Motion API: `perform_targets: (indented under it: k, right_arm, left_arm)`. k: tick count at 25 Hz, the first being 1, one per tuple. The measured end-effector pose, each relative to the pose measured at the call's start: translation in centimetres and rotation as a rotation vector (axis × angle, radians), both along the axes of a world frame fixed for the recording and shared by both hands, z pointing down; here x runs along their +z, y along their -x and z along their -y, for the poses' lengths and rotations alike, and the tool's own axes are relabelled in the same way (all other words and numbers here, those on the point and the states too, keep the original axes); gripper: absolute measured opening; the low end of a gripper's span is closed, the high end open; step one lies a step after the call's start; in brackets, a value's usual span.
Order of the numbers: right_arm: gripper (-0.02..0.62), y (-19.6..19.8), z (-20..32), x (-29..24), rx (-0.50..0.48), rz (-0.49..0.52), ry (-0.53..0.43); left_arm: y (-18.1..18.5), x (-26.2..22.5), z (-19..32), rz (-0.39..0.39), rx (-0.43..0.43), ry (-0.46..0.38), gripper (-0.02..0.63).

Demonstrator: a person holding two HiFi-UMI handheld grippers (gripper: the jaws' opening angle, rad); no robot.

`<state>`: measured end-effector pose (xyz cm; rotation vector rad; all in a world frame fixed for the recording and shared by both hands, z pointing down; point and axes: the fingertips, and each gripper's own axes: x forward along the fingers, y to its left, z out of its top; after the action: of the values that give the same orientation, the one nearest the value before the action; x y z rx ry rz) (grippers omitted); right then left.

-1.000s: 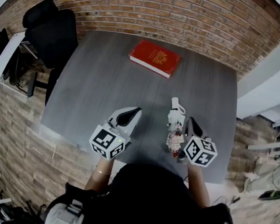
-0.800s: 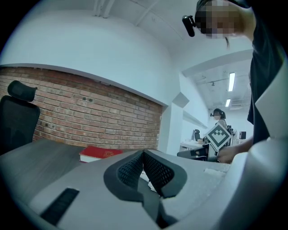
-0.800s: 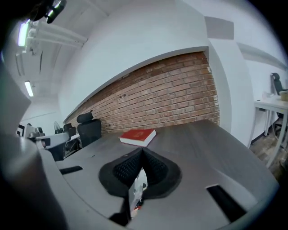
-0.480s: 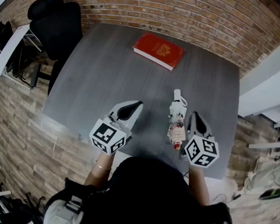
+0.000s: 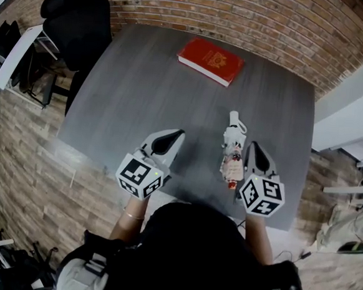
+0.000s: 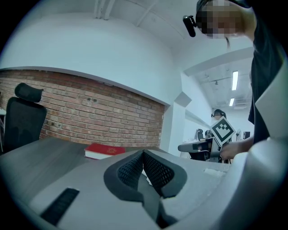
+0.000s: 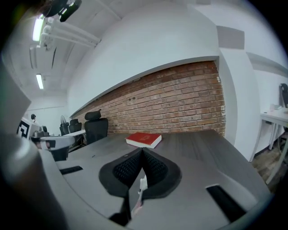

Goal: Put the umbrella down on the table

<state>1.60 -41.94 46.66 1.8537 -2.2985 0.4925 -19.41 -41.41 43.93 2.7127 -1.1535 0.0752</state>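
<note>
Umbrella [image 5: 233,153] folded on table [image 5: 141,94], mere sliver visible under closed right tool [image 5: 254,148]; left tool [image 5: 176,135] closed.

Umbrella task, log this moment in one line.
right gripper shut on umbrella | left gripper shut, empty | red book near table's far edge

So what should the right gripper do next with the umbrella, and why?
Probably lower the right gripper until the folded white patterned umbrella lies flat on the grey table, then open. Its fingers are shut on a white sliver of the umbrella, so it is not yet released.
</note>
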Motion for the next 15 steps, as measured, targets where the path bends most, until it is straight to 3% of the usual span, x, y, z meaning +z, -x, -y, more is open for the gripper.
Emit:
perform_targets:
  k: [15]
  right_arm:
    - [-0.005,0.75,-0.39,-0.47,-0.006,-0.014,-0.006]
  left_arm:
    - [0.42,-0.2,-0.17,-0.005,0.0,-0.01,0.002]
